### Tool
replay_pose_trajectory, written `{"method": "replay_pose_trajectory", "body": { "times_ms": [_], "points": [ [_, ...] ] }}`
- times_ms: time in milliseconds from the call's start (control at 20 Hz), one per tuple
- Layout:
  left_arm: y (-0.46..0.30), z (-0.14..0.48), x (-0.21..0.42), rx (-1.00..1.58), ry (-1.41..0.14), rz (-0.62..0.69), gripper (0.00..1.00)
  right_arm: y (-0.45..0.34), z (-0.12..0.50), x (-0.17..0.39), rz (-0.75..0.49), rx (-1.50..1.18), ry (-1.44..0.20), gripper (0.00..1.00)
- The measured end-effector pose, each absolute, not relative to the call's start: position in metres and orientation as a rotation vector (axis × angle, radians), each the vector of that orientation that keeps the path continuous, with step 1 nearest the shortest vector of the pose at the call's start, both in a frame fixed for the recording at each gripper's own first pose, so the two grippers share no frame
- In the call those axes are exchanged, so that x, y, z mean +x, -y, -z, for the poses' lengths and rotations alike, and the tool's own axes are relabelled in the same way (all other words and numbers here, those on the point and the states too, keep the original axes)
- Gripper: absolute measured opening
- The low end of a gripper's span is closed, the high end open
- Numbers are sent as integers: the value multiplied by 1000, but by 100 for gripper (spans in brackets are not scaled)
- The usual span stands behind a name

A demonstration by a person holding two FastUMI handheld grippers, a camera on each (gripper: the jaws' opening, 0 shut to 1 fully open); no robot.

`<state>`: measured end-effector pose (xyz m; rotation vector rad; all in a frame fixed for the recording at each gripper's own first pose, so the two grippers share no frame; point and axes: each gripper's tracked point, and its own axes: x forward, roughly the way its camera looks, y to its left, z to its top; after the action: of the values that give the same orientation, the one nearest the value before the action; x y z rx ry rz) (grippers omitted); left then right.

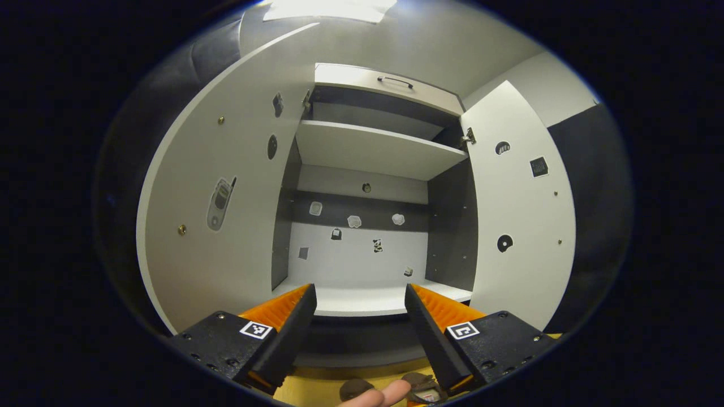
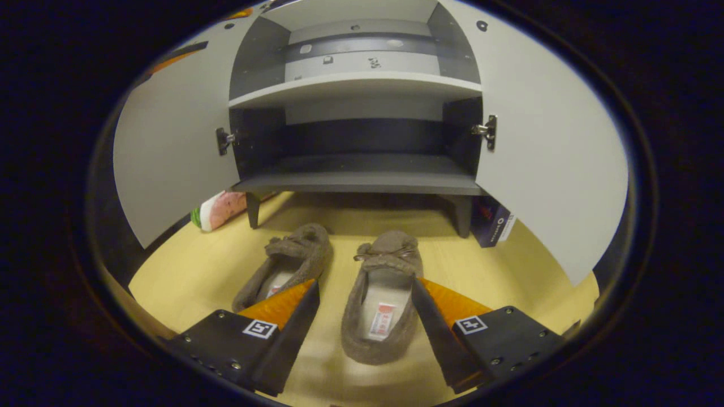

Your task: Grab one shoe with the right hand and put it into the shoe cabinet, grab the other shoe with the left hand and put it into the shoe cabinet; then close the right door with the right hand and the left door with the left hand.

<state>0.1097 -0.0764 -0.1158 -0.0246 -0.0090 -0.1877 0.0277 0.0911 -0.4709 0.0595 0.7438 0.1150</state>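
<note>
Fingers of the right gripper (image 2: pixel 362 294) stand spread above two brown shoes (image 2: pixel 382 294) on the floor (image 2: pixel 186 271). Left gripper (image 1: pixel 359 299) fingers, likewise spread and empty, face the cabinet (image 1: pixel 373 147), both doors (image 1: pixel 520 209) open.

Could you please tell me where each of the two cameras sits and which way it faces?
Left gripper view: rides on the left gripper, raised and facing into the open cabinet; its own open fingers and a fingertip of the person show at the bottom.
Right gripper view: rides on the right gripper, low, looking down at two shoes on the floor before the cabinet; its open fingers frame the right-hand shoe.
Shared: the cabinet, both doors open.
</note>
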Motion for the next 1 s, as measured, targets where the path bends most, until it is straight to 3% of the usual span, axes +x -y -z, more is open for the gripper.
{"method": "replay_pose_trajectory", "body": {
  "times_ms": [150,250,400,550,600,700,750,1000],
  "points": [
    [64,109,110,-12,38,161,96,-100,487,44,-100,109,-767,91],
    [64,109,113,-7,42,169,96,-102,495,56,-75,130,-784,78],
    [73,118,123,-19,21,229,96,-109,512,71,-62,174,-825,78],
    [69,133,139,0,-20,219,96,-109,521,77,-66,198,-845,29],
    [64,137,145,1,-30,198,96,-113,525,75,-87,186,-864,20],
    [58,143,154,7,-40,169,96,-111,531,80,-78,193,-841,17],
    [58,147,157,12,-48,164,96,-114,527,77,-110,201,-840,4],
    [65,161,166,-6,-91,172,96,-110,485,70,-181,178,-727,3]
  ]
}}
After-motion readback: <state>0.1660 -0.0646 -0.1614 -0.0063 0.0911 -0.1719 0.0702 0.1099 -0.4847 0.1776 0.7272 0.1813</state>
